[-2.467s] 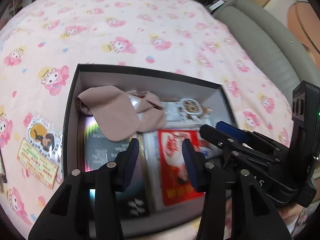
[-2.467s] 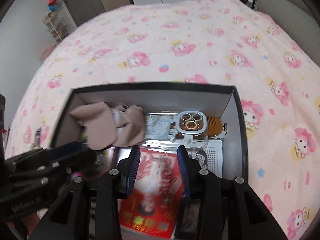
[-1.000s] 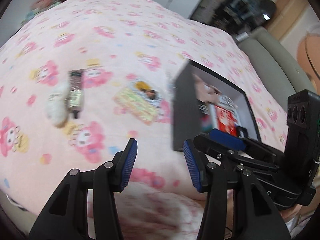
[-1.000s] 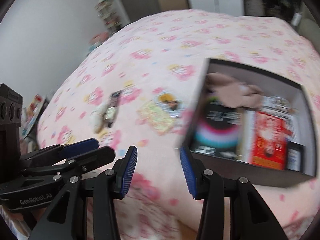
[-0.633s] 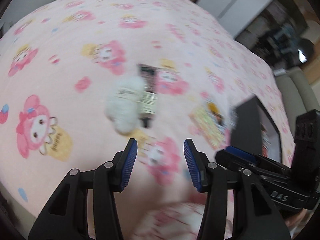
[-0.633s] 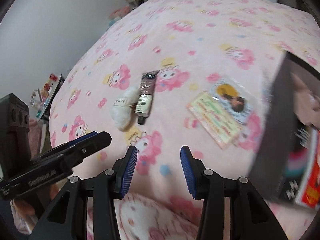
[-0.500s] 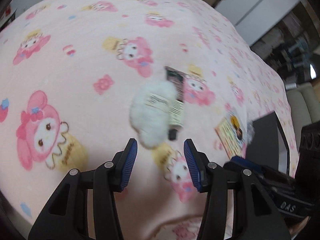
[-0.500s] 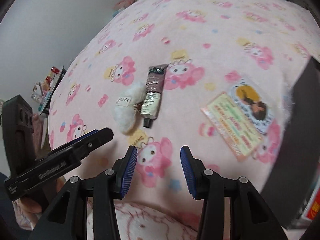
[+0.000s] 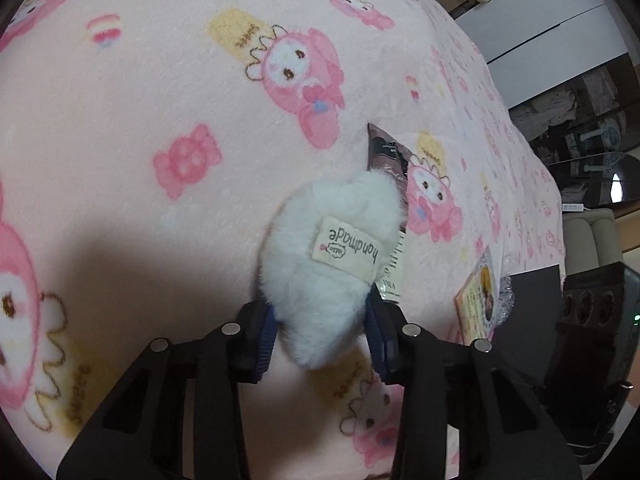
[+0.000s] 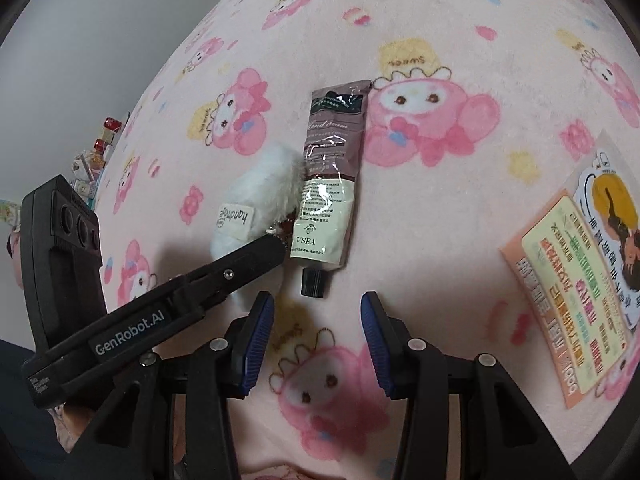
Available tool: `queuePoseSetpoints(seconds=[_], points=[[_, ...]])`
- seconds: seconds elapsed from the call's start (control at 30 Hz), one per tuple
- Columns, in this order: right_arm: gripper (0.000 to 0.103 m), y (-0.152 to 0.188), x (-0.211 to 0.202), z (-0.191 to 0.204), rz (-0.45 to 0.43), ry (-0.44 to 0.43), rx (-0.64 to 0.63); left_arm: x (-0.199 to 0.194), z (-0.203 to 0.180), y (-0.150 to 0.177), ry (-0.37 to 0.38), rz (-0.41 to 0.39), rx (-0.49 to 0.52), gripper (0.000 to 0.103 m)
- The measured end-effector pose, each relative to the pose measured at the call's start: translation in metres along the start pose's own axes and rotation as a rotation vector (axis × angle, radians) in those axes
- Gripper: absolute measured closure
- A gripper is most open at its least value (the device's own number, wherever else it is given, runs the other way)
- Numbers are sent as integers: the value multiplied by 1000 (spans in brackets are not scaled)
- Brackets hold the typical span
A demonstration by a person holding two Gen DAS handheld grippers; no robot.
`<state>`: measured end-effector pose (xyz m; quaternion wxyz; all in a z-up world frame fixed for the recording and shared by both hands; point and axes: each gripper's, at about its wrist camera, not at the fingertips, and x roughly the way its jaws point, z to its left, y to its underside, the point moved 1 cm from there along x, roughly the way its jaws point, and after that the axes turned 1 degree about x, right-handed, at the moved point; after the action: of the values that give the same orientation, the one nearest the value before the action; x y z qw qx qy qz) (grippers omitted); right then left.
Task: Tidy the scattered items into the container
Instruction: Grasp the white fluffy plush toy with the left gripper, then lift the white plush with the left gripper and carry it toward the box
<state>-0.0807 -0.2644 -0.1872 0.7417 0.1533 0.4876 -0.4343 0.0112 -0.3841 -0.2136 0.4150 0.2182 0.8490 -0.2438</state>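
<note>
A: Where does the white fluffy charm (image 9: 332,256) lie on the pink cartoon-print blanket (image 9: 152,92)?

B: Between the blue pads of the left gripper (image 9: 322,330). Its near end sits in the gap, its cream "handmade" label (image 9: 347,249) faces up, and the jaws are closing on it. The fur bulges past both pads and seems to touch them, though a firm squeeze cannot be made out.

A: And beside it?

B: A hand cream tube (image 10: 330,184), brown above and cream below with a black cap, lies just beside the charm, touching its fur on the far side from the left gripper's camera. In the right wrist view the tube's cap points toward the right gripper (image 10: 318,344).

A: What does the right gripper hold?

B: Nothing. Its jaws stand about half open over bare blanket, the tube's cap just ahead of the gap and apart from both pads.

A: Anything else in view?

B: A printed card in a clear sleeve (image 10: 576,280) lies well to the right of the tube. In the left wrist view the dark wall of the container (image 9: 528,312) shows behind it.
</note>
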Motion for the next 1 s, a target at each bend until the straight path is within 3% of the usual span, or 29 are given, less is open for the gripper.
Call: queuePoseSetpoints(seconds=[0.17,0.3,0.47,0.63,0.7,0.83,1.0], points=[[62,12,-11,1,-32,-38,22,-28,-16,16,106,0,-6,66],[62,26,-44,4,-86,-57,-3,-56,-48,31,150,-8,71,65],[62,62,-109,0,-187,-10,-47,-75,-108,65,212,12,206,65],[62,122,-179,-41,-273,-24,43,-76,-170,121,314,93,350,65],[62,148,-205,-63,-303,-2,91,-67,-195,146,348,164,405,65],[62,197,-239,-106,-356,52,183,-46,-232,191,347,253,484,65],[62,245,-253,-163,-369,88,338,-14,-257,240,271,358,580,65]])
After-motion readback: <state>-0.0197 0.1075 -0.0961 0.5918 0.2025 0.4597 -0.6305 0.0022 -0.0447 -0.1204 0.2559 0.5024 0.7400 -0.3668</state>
